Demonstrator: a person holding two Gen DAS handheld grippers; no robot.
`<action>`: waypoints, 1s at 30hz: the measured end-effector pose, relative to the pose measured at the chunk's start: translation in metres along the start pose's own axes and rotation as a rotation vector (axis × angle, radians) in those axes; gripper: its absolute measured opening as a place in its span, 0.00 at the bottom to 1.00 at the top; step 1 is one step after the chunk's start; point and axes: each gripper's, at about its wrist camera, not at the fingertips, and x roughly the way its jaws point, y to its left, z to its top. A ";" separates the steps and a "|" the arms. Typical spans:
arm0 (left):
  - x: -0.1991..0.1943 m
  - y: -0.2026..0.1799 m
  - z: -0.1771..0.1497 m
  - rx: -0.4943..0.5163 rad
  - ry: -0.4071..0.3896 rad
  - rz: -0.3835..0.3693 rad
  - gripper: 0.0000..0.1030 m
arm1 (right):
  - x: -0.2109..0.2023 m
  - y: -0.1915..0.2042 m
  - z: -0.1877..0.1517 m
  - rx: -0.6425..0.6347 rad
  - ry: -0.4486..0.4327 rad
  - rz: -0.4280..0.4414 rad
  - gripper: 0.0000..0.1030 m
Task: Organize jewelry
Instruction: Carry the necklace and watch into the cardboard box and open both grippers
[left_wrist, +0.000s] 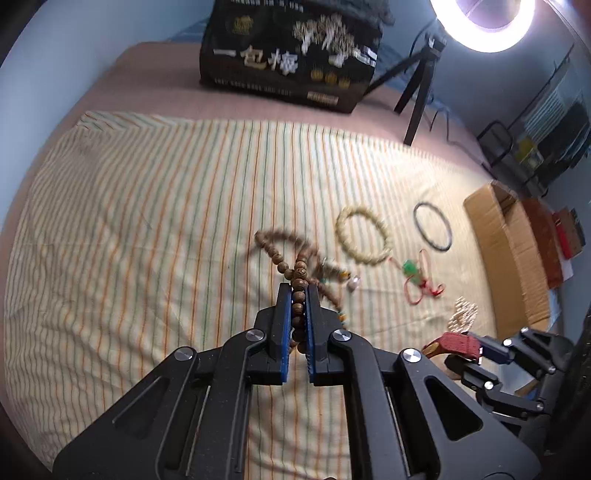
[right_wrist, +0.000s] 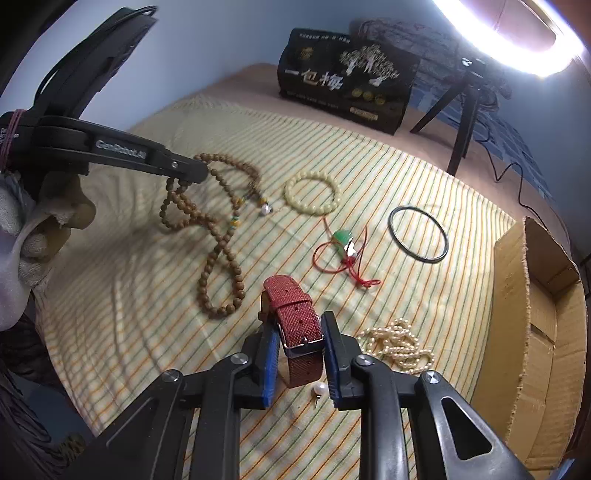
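My left gripper (left_wrist: 298, 291) is shut on a long brown wooden bead necklace (left_wrist: 275, 254), with beads stacked between its blue pads. In the right wrist view the left gripper (right_wrist: 195, 171) holds one loop of that necklace (right_wrist: 221, 247) lifted, while the rest lies on the striped cloth (right_wrist: 129, 295). My right gripper (right_wrist: 298, 325) is shut on a red woven watch strap (right_wrist: 295, 310) near its buckle. The left wrist view shows the right gripper (left_wrist: 476, 350) at lower right with the red strap (left_wrist: 458, 341).
On the cloth lie a cream bead bracelet (right_wrist: 313, 194), a black bangle (right_wrist: 418, 233), a green pendant on red cord (right_wrist: 341, 238), a pearl strand (right_wrist: 399, 345) and a pearl pin (right_wrist: 319, 389). An open cardboard box (right_wrist: 535, 314) stands right. A black bag (right_wrist: 343, 85) and tripod (right_wrist: 461, 122) stand behind.
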 end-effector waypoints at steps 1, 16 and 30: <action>-0.005 -0.001 0.001 -0.001 -0.014 -0.007 0.04 | -0.002 -0.001 0.000 0.004 -0.007 0.001 0.18; -0.089 -0.050 0.022 0.080 -0.240 -0.103 0.04 | -0.071 -0.022 0.022 0.065 -0.199 -0.028 0.18; -0.117 -0.119 0.038 0.147 -0.319 -0.233 0.04 | -0.121 -0.105 0.007 0.236 -0.289 -0.153 0.17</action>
